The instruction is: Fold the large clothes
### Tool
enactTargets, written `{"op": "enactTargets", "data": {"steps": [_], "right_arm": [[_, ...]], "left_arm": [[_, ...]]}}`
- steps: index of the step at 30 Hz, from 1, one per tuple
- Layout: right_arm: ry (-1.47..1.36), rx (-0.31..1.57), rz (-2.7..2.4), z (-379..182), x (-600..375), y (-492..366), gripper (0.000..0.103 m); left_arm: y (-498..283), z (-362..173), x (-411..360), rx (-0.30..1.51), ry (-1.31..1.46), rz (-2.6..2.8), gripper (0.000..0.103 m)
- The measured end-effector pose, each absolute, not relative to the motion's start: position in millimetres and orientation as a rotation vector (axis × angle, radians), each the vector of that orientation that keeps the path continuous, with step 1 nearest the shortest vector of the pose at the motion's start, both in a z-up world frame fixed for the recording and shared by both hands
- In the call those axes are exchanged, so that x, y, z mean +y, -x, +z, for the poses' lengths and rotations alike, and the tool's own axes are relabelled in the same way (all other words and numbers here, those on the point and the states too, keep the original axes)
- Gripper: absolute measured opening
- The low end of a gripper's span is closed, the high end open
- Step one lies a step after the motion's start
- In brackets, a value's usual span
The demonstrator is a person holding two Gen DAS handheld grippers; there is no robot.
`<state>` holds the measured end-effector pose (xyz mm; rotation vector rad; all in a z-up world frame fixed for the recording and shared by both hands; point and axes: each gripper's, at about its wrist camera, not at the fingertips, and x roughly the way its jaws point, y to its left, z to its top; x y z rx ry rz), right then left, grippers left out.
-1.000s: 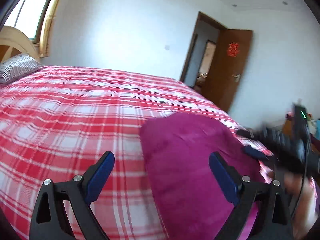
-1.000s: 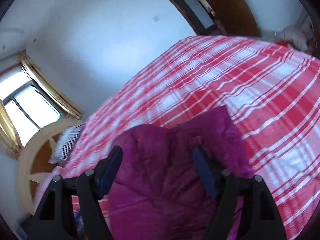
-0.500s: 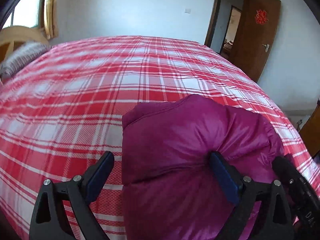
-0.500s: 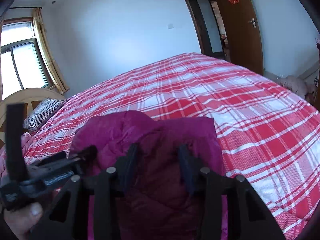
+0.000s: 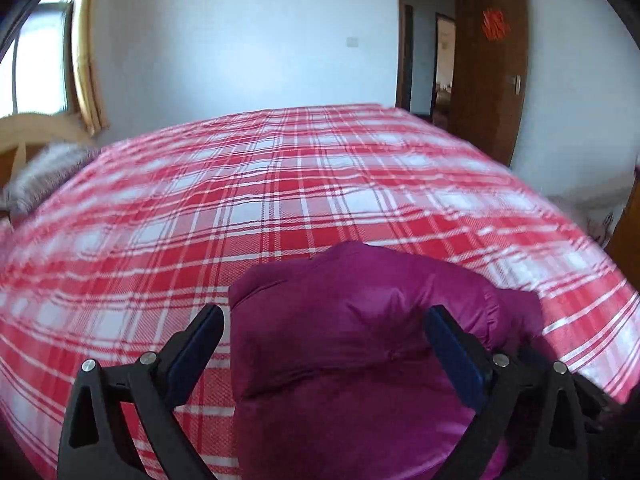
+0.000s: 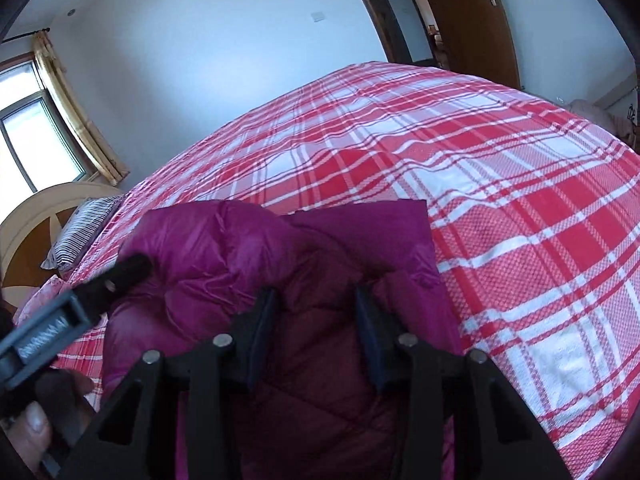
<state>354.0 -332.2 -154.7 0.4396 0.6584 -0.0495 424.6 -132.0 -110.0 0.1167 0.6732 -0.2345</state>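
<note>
A puffy magenta jacket [image 5: 352, 280] lies bunched at the near edge of the red plaid bed [image 5: 280, 184]. My left gripper [image 5: 324, 320] stands wide open around the jacket's left part. Its left pad is clear of the fabric and its right pad sits against the bulge. In the right wrist view the jacket [image 6: 224, 248] fills the lower middle. My right gripper [image 6: 315, 300] is narrowed onto a thick fold of it, with fabric bunched between the pads. The left tool's finger [image 6: 128, 268] and a hand [image 6: 32, 432] show at the lower left.
A striped pillow [image 5: 44, 176] and a wooden headboard [image 6: 36, 216] lie at the bed's left end. A brown door [image 5: 492, 64] stands open beyond the far right corner. Soft things [image 6: 592, 112] lie on the floor at the right. A curtained window [image 6: 36, 136] is on the left.
My left gripper swung across so the jacket now sits between its wide jaws. My right gripper narrowed onto a jacket fold and sank lower.
</note>
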Motion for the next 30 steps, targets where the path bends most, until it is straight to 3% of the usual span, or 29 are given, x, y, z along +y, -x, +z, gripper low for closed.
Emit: {"op": "enactTargets", "data": {"steps": [8,30], "right_arm": [[-0.443,0.689,-0.065,-158.5,-332.9,-357.3,0.042],[-0.398,0.756,-0.103,-162.9,-326.1,-367.4,0.042]], "left_arm": [[-451.1,-144.0,-130.6,0.803,-0.117,-0.242,0.102],[-459.9,-165.5,-134.3,0.876,-0.092,-0.255,0.102]]}}
